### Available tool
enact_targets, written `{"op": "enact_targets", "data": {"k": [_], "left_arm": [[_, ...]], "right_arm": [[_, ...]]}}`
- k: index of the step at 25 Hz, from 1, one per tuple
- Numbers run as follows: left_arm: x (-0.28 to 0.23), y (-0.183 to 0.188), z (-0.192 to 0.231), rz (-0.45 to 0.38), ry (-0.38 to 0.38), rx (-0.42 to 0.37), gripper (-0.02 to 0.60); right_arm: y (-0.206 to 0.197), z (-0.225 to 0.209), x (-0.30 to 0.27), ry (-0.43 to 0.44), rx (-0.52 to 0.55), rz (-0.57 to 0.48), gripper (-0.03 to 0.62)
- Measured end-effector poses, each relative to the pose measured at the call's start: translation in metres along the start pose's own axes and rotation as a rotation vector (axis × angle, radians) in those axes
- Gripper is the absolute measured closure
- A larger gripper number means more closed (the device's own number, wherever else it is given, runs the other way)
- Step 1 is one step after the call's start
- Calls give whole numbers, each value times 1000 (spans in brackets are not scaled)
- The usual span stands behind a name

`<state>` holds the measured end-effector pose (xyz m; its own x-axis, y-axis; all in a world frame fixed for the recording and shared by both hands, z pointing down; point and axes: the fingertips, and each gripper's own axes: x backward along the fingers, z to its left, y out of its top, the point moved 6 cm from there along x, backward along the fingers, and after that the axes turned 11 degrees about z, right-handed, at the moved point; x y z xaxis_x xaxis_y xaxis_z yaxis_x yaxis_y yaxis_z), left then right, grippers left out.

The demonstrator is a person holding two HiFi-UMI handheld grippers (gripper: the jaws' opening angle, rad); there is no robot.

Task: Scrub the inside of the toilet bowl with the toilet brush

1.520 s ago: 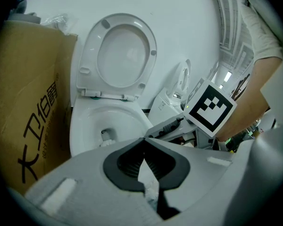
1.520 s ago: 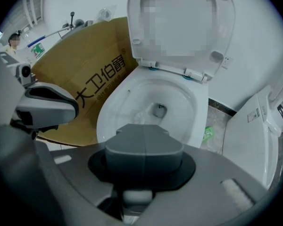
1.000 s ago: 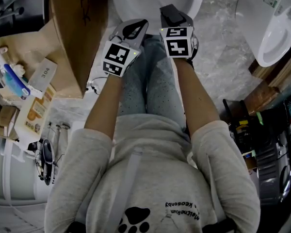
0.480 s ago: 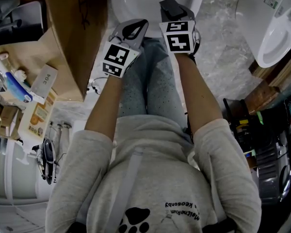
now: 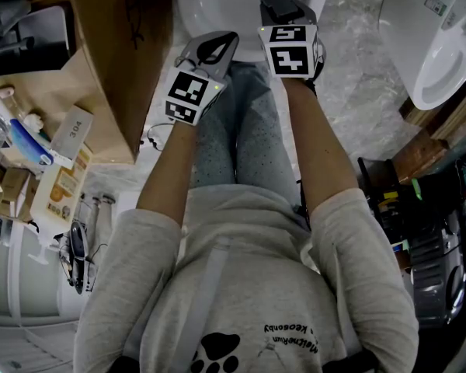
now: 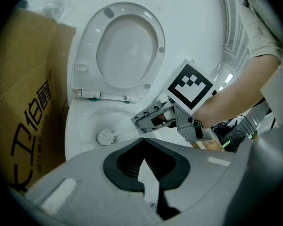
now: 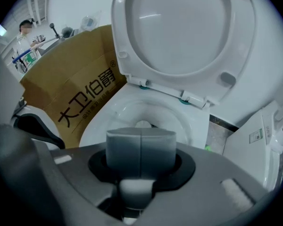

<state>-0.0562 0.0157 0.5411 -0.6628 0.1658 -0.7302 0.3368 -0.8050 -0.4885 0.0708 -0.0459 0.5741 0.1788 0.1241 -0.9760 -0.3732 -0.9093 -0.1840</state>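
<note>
The bowl [image 6: 78, 126] stands open. The right tongs [image 6: 140, 122], clamped on the brush [image 6: 104, 136], have pushed slightly farther over it since a second ago; the brush head sits low inside, so scrubbing seems under way. The left tongs [image 6: 142, 150] hang beside, closed and empty.

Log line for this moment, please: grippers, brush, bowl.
right gripper: shut on toilet brush | brush head: inside toilet bowl | left gripper: shut, empty | lid: raised

White toilet bowl [image 6: 78, 131], white toilet brush [image 6: 105, 137], brown cardboard box [image 6: 23, 112] with black lettering, grey speckled trousers [image 5: 217, 142].
</note>
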Motion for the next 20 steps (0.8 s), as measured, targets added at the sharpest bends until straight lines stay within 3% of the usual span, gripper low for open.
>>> {"op": "enact_targets", "data": {"k": [20], "left_arm": [[-10, 5, -5, 17, -8, -5, 581]], "right_arm": [[-10, -46, 0, -58, -117, -2, 444]]}}
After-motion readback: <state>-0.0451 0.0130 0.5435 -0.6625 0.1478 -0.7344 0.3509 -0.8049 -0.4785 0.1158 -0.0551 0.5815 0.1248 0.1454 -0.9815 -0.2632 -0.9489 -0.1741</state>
